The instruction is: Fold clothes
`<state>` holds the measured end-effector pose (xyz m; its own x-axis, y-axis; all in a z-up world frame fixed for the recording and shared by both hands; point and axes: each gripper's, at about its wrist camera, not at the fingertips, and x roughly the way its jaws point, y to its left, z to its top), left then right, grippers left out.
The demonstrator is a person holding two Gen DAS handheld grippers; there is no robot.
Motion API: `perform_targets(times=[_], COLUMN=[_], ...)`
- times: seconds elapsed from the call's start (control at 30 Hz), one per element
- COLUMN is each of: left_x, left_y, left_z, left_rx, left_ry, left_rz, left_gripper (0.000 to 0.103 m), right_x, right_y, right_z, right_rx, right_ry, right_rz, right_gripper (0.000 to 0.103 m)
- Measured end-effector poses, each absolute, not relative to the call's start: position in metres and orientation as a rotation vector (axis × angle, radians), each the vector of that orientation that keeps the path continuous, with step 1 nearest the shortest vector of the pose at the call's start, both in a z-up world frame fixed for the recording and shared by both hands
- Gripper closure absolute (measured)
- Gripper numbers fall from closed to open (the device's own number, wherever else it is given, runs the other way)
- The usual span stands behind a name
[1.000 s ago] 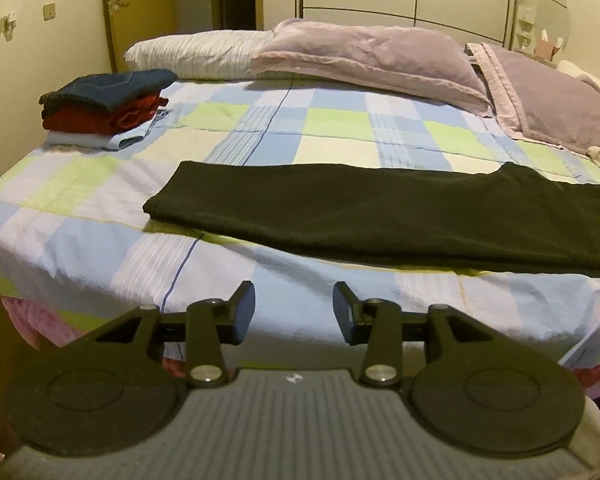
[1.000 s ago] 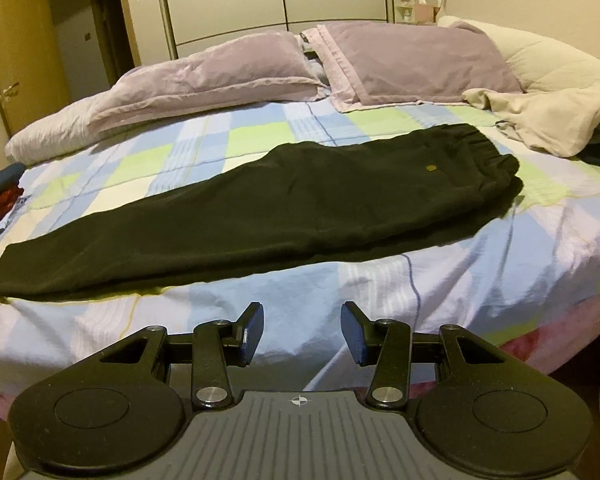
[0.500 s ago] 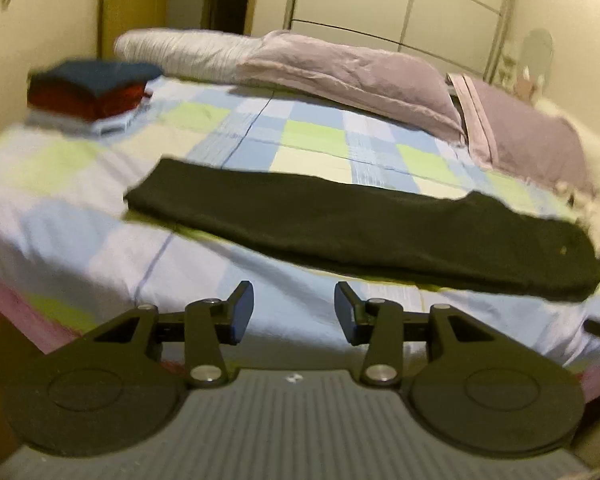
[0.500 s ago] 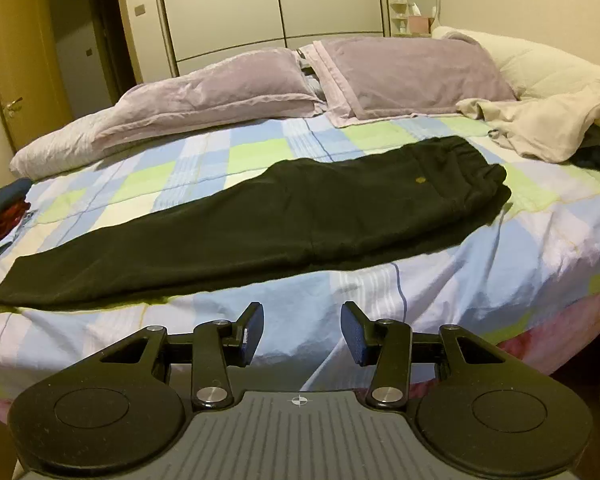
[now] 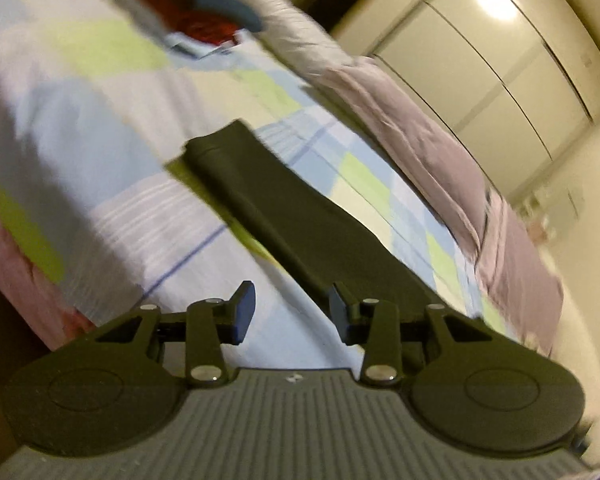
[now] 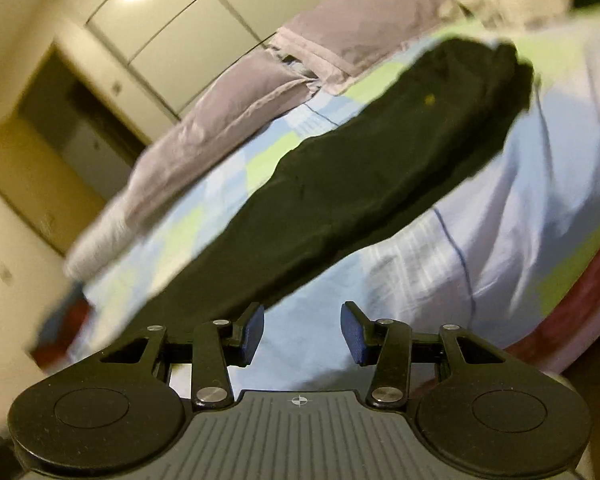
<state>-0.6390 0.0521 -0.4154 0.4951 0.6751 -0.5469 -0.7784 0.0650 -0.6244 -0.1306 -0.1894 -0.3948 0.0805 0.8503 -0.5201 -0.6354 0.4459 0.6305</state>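
Both wrist views have rolled hard since a second ago, the bed going from level to steeply slanted, and both are blurred.

Left wrist first: the left gripper [image 5: 292,312] hangs over the near edge of the checked bedsheet [image 5: 80,128], its jaws closing with nothing between them, just bare sheet behind the gap. Black trousers [image 5: 292,216] lie flat along the bed, hem end farthest up, the cloth running down behind the right-hand finger [image 5: 342,312]; contact I cannot make out. A stack of folded clothes [image 5: 204,8] sits well beyond the hem, mauve pillows [image 5: 412,132] along the far side.

Over to the right wrist: the right gripper [image 6: 302,338] holds its jaws parted about halfway, empty, poised above the sheet [image 6: 508,184] just short of the trousers [image 6: 372,176]. The waistband end sits up at the right, the leg sweeping down behind the left-hand finger [image 6: 252,334]. Pillows [image 6: 240,100] and wardrobe doors [image 6: 204,12] lie behind.
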Motion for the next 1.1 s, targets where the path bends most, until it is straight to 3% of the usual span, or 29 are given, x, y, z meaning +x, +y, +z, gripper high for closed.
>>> perform_targets(times=[0.33,0.53,0.63,0.7,0.87,1.1], left_x=[-0.642,-0.616,-0.613,-0.615,-0.616,-0.608], left_y=[0.104,0.124,0.124,0.123,0.122,0.128], left_z=[-0.459,-0.477,-0.482,-0.482,-0.484,-0.485], left_rx=[-1.361,-1.400,-1.388,-1.388,-1.395,-1.387], left_ry=[-0.152,-0.096,-0.068,-0.062,-0.090,-0.148], left_rz=[1.015,1.027,1.070,1.081,1.097,1.123], left_gripper=[0.069,0.070,0.081,0.083,0.083,0.074], right_x=[-0.111,-0.114,-0.112,-0.111,-0.108,-0.104], right_y=[-0.161,-0.144,-0.141,-0.139,-0.140,-0.137], right_z=[-0.410,-0.414,-0.418,-0.421,-0.423,-0.419], right_rx=[0.256,0.221,0.215,0.208,0.214,0.208], right_ry=[1.020,1.031,1.039,1.044,1.043,1.006], right_rz=[1.076,1.086,1.083,1.079,1.078,1.077], right_gripper=[0.057,0.057,0.057,0.057,0.057,0.057])
